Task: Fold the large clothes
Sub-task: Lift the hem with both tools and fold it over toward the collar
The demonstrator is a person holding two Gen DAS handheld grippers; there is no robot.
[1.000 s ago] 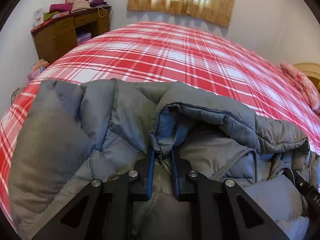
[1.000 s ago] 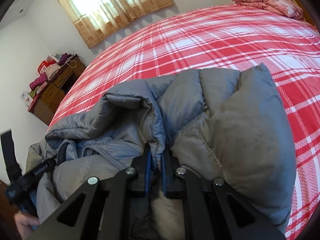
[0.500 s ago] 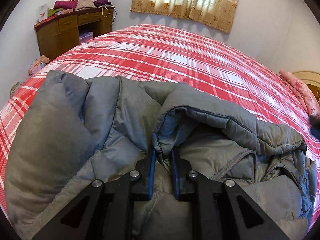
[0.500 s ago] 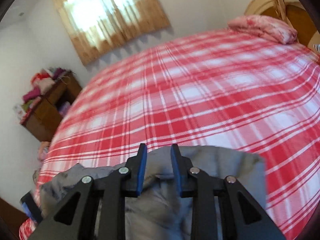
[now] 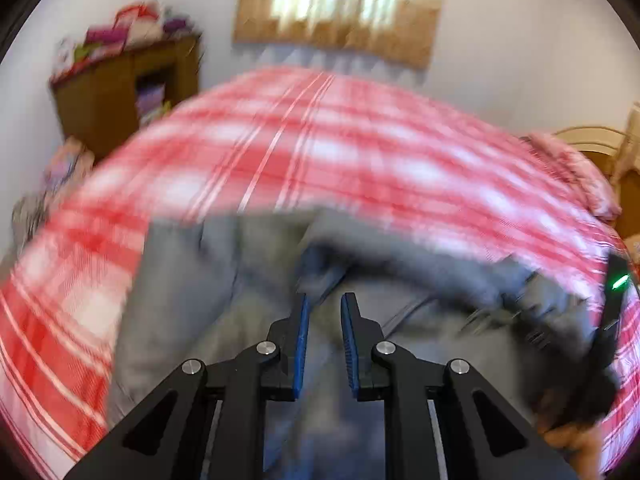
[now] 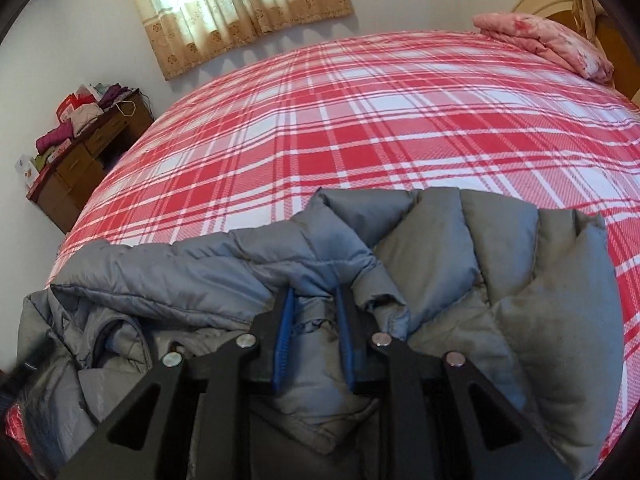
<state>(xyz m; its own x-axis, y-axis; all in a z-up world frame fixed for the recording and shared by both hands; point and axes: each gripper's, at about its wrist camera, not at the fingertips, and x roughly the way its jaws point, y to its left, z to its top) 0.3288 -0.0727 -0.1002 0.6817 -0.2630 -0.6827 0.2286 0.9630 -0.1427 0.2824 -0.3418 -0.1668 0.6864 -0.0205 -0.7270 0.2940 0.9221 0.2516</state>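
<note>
A grey puffer jacket (image 6: 460, 264) lies bunched at the near edge of the bed with the red plaid cover (image 6: 360, 120). In the blurred left wrist view the jacket (image 5: 192, 288) lies under my left gripper (image 5: 323, 304), which is open with nothing between its blue pads. My right gripper (image 6: 314, 296) is open, its fingers spread around a fold of the jacket without pinching it. The right gripper's body shows at the right edge of the left wrist view (image 5: 612, 320).
A wooden desk (image 6: 80, 160) piled with clothes stands at the far left by the wall. A pink folded blanket (image 6: 548, 40) lies by the headboard at the far right. A curtained window (image 6: 240, 4) is behind the bed.
My left gripper has let go of the jacket edge, opened and is moving fast, blurring its view. My right gripper opened earlier, and is now down at the jacket again.
</note>
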